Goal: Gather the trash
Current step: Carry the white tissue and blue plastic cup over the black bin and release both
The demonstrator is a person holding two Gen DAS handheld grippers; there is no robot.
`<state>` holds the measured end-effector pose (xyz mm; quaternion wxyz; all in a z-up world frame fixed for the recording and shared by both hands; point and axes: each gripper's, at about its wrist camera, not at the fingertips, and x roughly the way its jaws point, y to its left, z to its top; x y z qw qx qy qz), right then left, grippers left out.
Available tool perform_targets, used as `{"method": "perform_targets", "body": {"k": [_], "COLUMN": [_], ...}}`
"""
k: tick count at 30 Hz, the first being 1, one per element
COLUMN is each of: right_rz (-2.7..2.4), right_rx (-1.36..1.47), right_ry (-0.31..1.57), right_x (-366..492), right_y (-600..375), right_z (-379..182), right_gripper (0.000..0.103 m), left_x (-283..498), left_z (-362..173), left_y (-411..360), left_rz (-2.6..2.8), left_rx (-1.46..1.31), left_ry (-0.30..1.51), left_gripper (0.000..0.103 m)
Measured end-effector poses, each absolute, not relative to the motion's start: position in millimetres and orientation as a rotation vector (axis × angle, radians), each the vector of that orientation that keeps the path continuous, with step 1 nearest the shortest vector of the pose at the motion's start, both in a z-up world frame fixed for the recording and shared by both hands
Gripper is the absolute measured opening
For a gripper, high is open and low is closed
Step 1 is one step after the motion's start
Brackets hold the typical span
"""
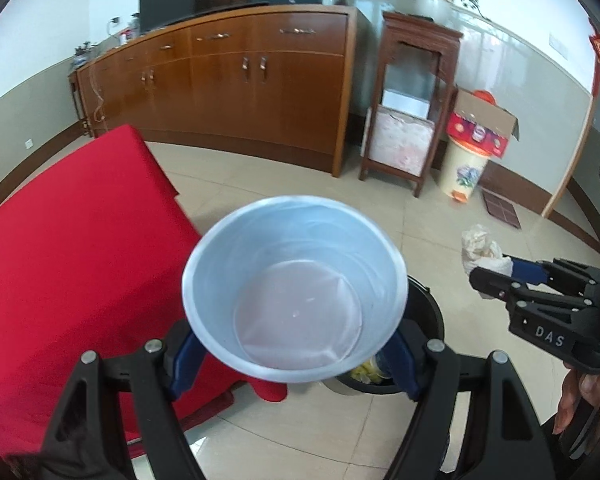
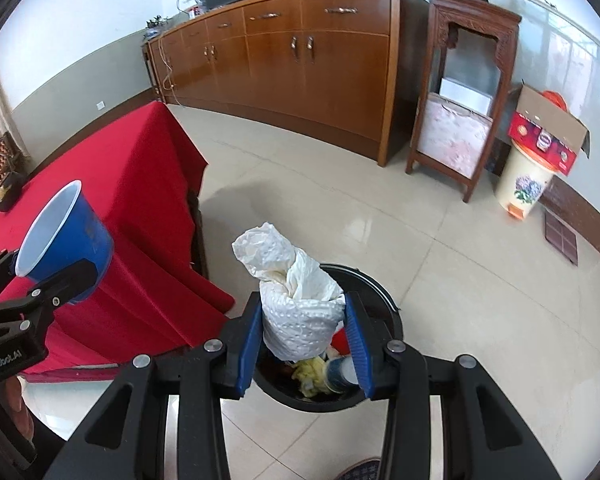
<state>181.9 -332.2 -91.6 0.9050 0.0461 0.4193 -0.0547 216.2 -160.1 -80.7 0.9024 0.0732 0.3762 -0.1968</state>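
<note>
My left gripper (image 1: 296,354) is shut on a blue paper cup (image 1: 296,280) with a white inside, its mouth facing the camera; the cup also shows in the right wrist view (image 2: 66,240). My right gripper (image 2: 304,344) is shut on a crumpled white paper towel wad (image 2: 296,304), held just above a black trash bin (image 2: 384,300) on the floor. The bin holds yellow scraps and other trash. In the left wrist view the bin (image 1: 428,312) lies mostly hidden behind the cup, and the right gripper (image 1: 496,276) holds the wad (image 1: 478,246) to its right.
A table with a red cloth (image 2: 140,200) stands left of the bin. A long wooden sideboard (image 2: 300,60) and a wooden stand (image 2: 460,92) line the far wall. A cream pedal bin (image 2: 524,184) with a cardboard box on top stands at right. The floor is tiled.
</note>
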Motion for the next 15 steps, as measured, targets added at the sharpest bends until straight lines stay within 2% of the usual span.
{"method": "perform_targets", "body": {"k": [15], "right_rz": [-0.127], "right_rx": [0.11], "right_ry": [0.983], "right_x": [181.9], "right_y": [-376.8], "right_z": [-177.7], "right_gripper": [0.042], "left_x": [227.9], "left_z": [-155.6], "left_y": [-226.5], "left_rz": [-0.491], "left_rx": [0.201], "left_ry": [0.917], "left_gripper": [0.077]}}
